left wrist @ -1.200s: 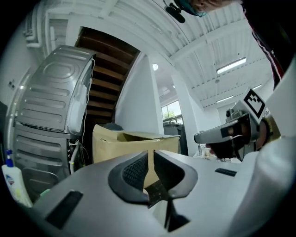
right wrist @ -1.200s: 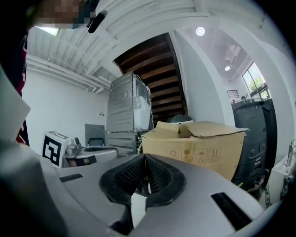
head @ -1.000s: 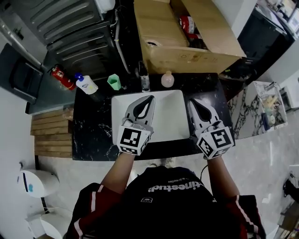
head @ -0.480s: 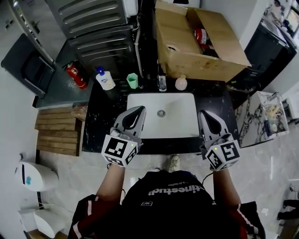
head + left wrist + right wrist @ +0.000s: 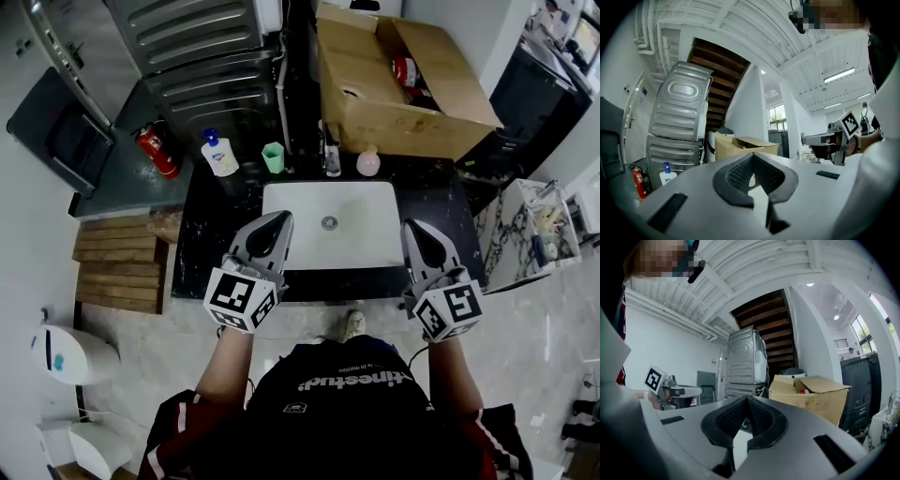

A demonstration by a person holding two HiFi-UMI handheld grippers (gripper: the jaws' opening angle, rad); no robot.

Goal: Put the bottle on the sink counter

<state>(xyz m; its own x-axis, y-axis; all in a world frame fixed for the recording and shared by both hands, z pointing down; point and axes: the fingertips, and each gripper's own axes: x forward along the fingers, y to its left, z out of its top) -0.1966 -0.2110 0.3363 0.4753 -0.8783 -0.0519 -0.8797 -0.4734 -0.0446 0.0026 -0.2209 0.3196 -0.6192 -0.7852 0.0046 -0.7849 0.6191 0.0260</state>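
A white pump bottle (image 5: pixel 219 155) with a blue top stands on the black sink counter (image 5: pixel 202 253), left of the basin; it also shows low at the left of the left gripper view as the pump bottle (image 5: pixel 667 174). A small pink round bottle (image 5: pixel 367 161) stands by the faucet (image 5: pixel 331 159). A red container (image 5: pixel 405 70) lies in the open cardboard box (image 5: pixel 375 112). My left gripper (image 5: pixel 281 220) hangs over the basin's front left corner, shut and empty. My right gripper (image 5: pixel 412 228) hovers at the basin's front right, shut and empty.
The white basin (image 5: pixel 361 246) sits in the counter's middle. A green cup (image 5: pixel 273 157) stands beside the pump bottle. A red fire extinguisher (image 5: pixel 157 153) lies on the grey ledge left of the counter. A grey machine (image 5: pixel 202 56) rises behind, and wooden slats (image 5: pixel 117 267) lie on the floor at left.
Both grippers have drawn back from over the basin toward its front edge, the left one also shifting left. Nothing was taken hold of.
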